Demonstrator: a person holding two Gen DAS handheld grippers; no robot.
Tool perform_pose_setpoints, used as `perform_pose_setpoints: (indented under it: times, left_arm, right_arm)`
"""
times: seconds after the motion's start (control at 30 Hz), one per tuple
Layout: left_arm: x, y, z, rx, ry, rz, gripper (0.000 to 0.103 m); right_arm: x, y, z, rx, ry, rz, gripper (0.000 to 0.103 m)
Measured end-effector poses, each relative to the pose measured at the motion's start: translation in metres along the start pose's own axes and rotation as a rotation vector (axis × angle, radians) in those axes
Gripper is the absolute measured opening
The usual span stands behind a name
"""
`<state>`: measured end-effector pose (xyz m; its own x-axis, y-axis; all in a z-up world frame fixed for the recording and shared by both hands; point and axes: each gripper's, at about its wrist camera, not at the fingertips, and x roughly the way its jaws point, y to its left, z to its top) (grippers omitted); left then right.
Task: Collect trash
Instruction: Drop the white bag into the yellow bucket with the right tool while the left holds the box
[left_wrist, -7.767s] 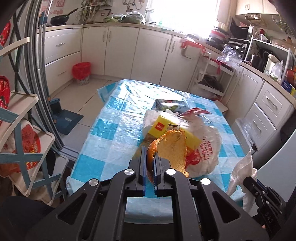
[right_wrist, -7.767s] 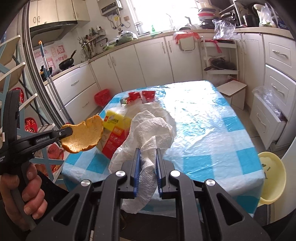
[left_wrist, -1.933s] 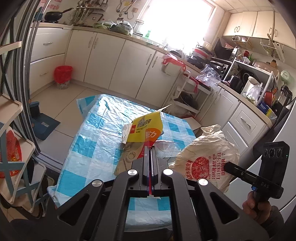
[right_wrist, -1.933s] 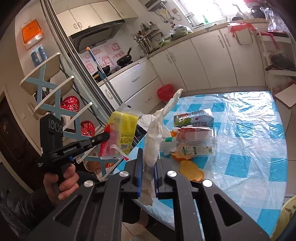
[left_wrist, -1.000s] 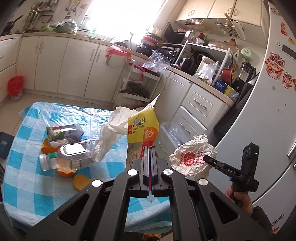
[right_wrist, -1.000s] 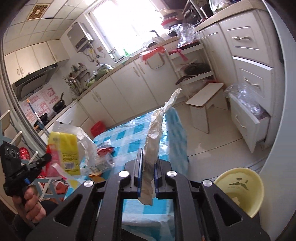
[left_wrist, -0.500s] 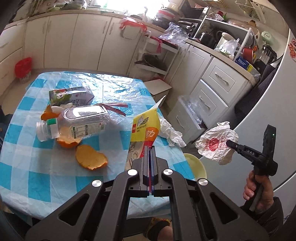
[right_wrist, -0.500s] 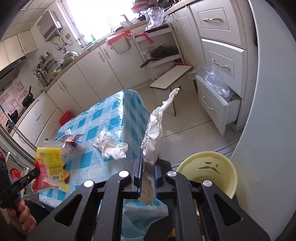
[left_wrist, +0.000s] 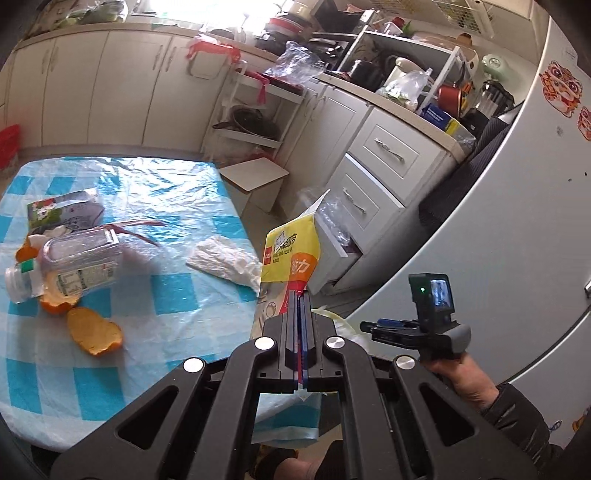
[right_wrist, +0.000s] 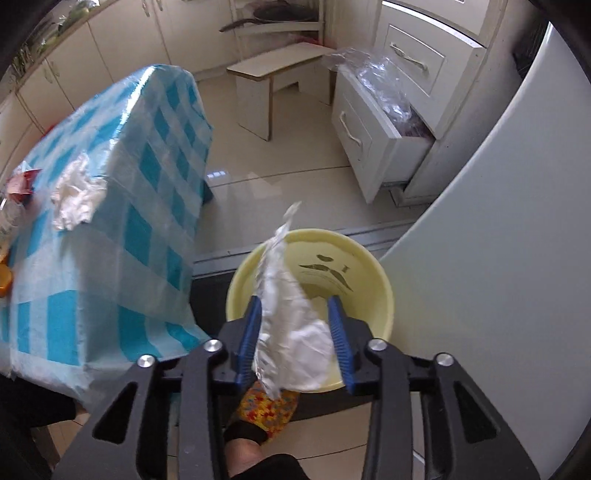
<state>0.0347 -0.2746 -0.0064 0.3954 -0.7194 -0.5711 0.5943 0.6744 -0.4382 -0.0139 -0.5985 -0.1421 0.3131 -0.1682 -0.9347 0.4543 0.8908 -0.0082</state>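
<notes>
My left gripper is shut on a yellow wrapper, held upright past the table's right edge. In the right wrist view my right gripper points steeply down over a pale yellow bin on the floor. Its jaws are opening, with a crumpled white plastic bag loose between the blue pads and leaning on the left one. On the blue checked tablecloth lie a clear plastic bottle, orange peel, a crushed carton and a white tissue.
A white fridge stands right beside the bin. A drawer hangs open with clear plastic in it, and a low stool is behind. A person's hand grips the right tool; a patterned slipper is below the bin.
The right gripper has tipped downward over the bin and its jaws have parted, so the white bag hangs loose. The left gripper has sunk toward the table's right edge with the wrapper.
</notes>
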Motion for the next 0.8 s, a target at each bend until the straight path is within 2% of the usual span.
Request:
perform_pose_setpoints:
  times: [0.1,0.13,0.23,0.33,0.43,0.6,0.67,0.7,0.73,0.8]
  left_arm:
    - [0.025,-0.028,-0.002,0.035,0.031,-0.040,0.001]
    - [0.035,-0.036,-0.004,0.043,0.046,-0.051,0.001]
    - [0.071,-0.059,-0.014,0.054,0.099,-0.080,0.001]
    - [0.113,-0.082,-0.027,0.060,0.156,-0.097,0.001]
    - [0.156,-0.099,-0.038,0.065,0.208,-0.095,0.001]
    - [0.226,-0.120,-0.056,0.064,0.294,-0.049,0.004]
    - [0.248,-0.124,-0.063,0.067,0.340,-0.025,0.022]
    - [0.254,-0.126,-0.066,0.070,0.352,-0.002,0.041]
    - [0.257,-0.128,-0.069,0.079,0.350,0.026,0.053]
    - [0.252,-0.129,-0.070,0.093,0.343,0.030,0.057]
  right_arm:
    - [-0.024,-0.027,0.004,0.140,-0.102,0.029,0.047]
    - [-0.034,-0.032,0.004,0.174,-0.151,0.039,0.053]
    - [-0.080,-0.049,0.000,0.281,-0.374,0.093,0.068]
    - [-0.114,-0.054,-0.006,0.322,-0.542,0.103,0.072]
    - [-0.129,-0.054,-0.007,0.341,-0.626,0.125,0.073]
    - [-0.124,-0.060,0.002,0.365,-0.631,0.167,0.073]
    - [-0.121,-0.062,0.005,0.380,-0.623,0.177,0.073]
    - [-0.121,-0.064,0.006,0.387,-0.618,0.183,0.073]
    - [-0.121,-0.064,0.007,0.394,-0.617,0.189,0.073]
    - [-0.122,-0.061,0.008,0.395,-0.621,0.194,0.073]
